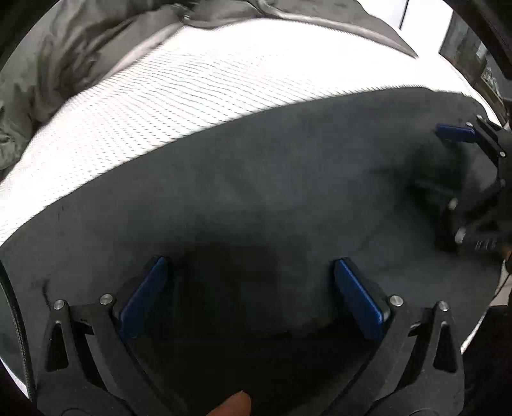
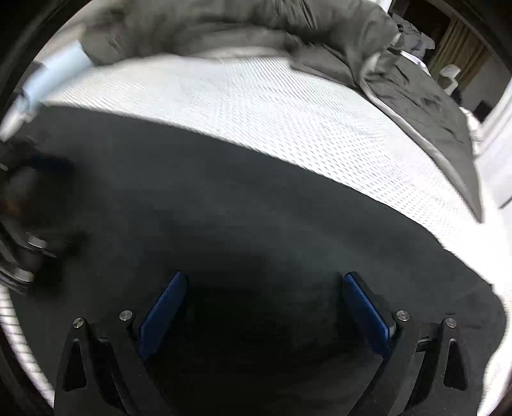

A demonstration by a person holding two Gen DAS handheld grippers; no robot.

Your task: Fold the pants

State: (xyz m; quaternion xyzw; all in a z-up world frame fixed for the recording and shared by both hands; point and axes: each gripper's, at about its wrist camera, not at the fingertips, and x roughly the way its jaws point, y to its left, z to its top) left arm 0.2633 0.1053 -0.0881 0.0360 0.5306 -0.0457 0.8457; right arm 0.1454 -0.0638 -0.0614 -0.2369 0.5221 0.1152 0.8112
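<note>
Here both claws hang spread wide over the pants (image 1: 256,179), gripping nothing. The left claw (image 1: 251,291) has its blue pads (image 1: 142,297) parted above the dark cloth, and the right claw (image 2: 264,304) is splayed the same way; whether either touches the cloth I cannot tell. The pants lie flat and smooth on the bed (image 1: 179,86), near its front edge, with the grey duvet (image 2: 224,28) bunched well behind them. They look like soft, light, limp fabric with a matte, grippy face, so they should drape and sag, not hold shape. Best hold is likely a pinch at an edge or hem, each claw taking one corner.
</note>
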